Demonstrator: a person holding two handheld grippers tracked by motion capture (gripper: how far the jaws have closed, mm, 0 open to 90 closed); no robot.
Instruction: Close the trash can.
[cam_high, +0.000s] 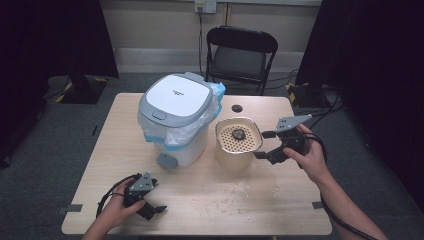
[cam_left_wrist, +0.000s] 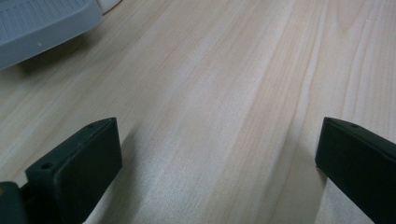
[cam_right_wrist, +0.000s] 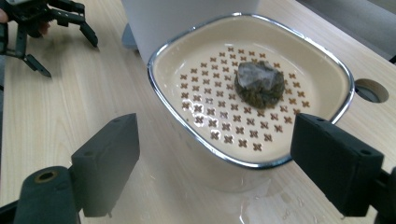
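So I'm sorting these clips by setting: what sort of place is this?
Probably a recording room or lab set up as a kitchen chore, not a real kitchen: black curtains hang at both sides, cables trail over grey carpet, and a lone wooden table holds a lined pedal bin and a strainer pot.

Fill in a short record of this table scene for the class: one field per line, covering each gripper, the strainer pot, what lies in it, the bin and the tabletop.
Left gripper: open, low over bare wood near the table's front edge
Right gripper: open, at the strainer pot's right side, jaws not closed on it
Strainer pot: cream, metal rim, perforated insert
Contents: one dark wet clump on the insert
Bin: white, grey lid shut, bag liner showing, left of pot
Table: light wood, crumbs and wet marks near pot
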